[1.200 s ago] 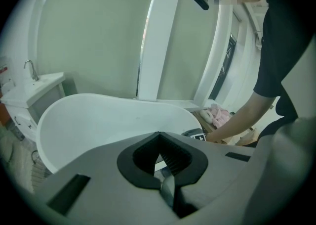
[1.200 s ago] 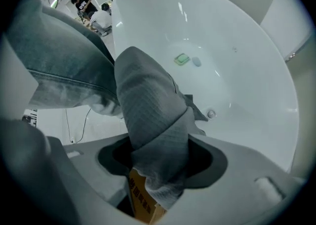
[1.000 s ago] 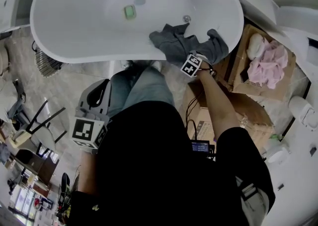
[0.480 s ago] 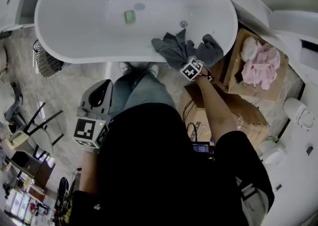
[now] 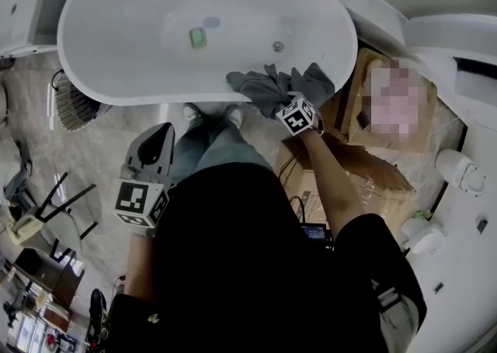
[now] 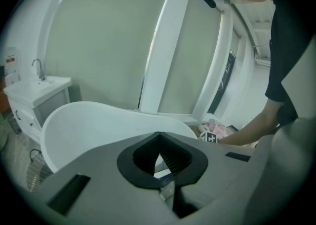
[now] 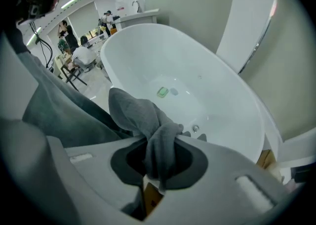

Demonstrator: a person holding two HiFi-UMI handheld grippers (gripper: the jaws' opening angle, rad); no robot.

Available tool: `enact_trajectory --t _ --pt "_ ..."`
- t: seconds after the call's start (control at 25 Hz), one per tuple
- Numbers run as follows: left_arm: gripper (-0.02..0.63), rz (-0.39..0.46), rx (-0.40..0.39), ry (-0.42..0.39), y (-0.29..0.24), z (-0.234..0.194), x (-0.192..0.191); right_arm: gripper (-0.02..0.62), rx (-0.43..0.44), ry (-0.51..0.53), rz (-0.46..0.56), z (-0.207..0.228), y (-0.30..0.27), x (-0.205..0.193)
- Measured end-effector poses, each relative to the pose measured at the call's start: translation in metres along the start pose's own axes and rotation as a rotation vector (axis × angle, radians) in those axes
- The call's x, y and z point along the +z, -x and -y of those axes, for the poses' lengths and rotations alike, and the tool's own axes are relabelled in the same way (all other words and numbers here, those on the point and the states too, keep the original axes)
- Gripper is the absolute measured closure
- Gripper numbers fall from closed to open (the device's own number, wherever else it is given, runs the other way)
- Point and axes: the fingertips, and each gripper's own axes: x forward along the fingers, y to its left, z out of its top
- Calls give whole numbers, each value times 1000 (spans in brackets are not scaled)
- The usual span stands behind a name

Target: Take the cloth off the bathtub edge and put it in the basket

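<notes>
A grey cloth (image 5: 264, 86) hangs bunched over the near rim of the white bathtub (image 5: 140, 89), at its right end. My right gripper (image 5: 286, 103) points steeply down onto it. Its jaws have just been closing with the cloth between them. In the right gripper view a twisted fold of the cloth (image 7: 148, 120) is pinched in the right gripper (image 7: 159, 142) above the bathtub (image 7: 148, 56). My left gripper (image 5: 161, 133) is held low at the left, away from the tub, jaws together and empty; the left gripper (image 6: 159, 137) faces the tub's outer wall.
A wire basket (image 5: 71, 105) stands on the floor by the tub's left end. A cardboard box (image 5: 353, 122) with pink fabric sits right of the tub, with more boxes below it. A green object (image 5: 199, 36) and a drain (image 5: 277, 46) lie in the tub. My legs stand against the rim.
My right gripper has shut on the cloth and risen; the cloth is now gathered into a tighter bunch and pulled up from the rim. The left gripper has risen slightly.
</notes>
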Motion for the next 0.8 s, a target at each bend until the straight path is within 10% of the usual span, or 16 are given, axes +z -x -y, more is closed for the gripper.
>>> enact_trajectory --t 0.8 --pt "594 180 46 -51 48 -34 71 555 -73 -193 561 -23 224 173"
